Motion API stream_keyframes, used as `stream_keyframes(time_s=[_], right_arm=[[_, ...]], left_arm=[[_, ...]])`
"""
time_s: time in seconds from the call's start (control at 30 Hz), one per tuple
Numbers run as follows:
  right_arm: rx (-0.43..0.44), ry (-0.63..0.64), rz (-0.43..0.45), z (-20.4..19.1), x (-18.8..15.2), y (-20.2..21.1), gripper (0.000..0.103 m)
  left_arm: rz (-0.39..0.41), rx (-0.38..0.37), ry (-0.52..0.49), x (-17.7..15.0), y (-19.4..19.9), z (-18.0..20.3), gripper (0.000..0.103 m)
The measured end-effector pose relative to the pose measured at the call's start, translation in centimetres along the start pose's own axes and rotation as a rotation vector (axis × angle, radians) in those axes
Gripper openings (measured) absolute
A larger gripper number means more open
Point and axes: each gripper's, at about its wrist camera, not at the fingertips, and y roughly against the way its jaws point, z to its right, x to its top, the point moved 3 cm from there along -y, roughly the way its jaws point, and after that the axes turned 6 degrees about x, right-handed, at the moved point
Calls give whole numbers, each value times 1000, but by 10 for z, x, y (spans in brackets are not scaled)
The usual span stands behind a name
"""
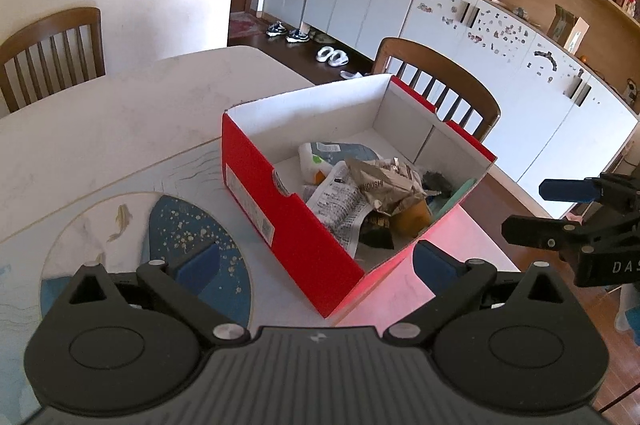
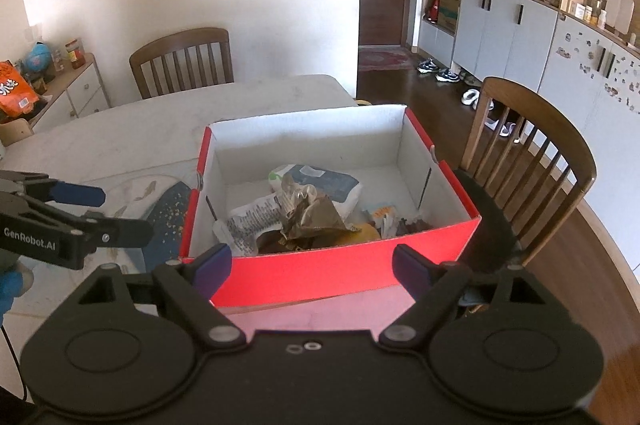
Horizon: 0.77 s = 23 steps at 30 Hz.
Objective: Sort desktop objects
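A red cardboard box with a white inside stands on the table; it also shows in the right wrist view. Inside lie a white and blue pouch, a crumpled brown wrapper, a printed white packet and other small packs. My left gripper is open and empty, just in front of the box's near corner. My right gripper is open and empty, in front of the box's near wall. Each gripper shows in the other's view: the right one, the left one.
A round placemat with fish and a blue pattern lies left of the box. The pale table has wooden chairs at the far side and the right. Cabinets stand beyond.
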Motion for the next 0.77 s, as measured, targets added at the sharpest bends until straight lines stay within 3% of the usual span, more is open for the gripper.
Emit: stream_keyframes(time_s=[0.43, 0.77], right_arm=[[-14, 11, -14, -8, -5, 1, 88], [-17, 14, -20, -12, -6, 0, 88]], left_arm=[[-31, 4, -11, -14, 1, -1, 103], [-12, -3, -15, -16, 6, -2, 103]])
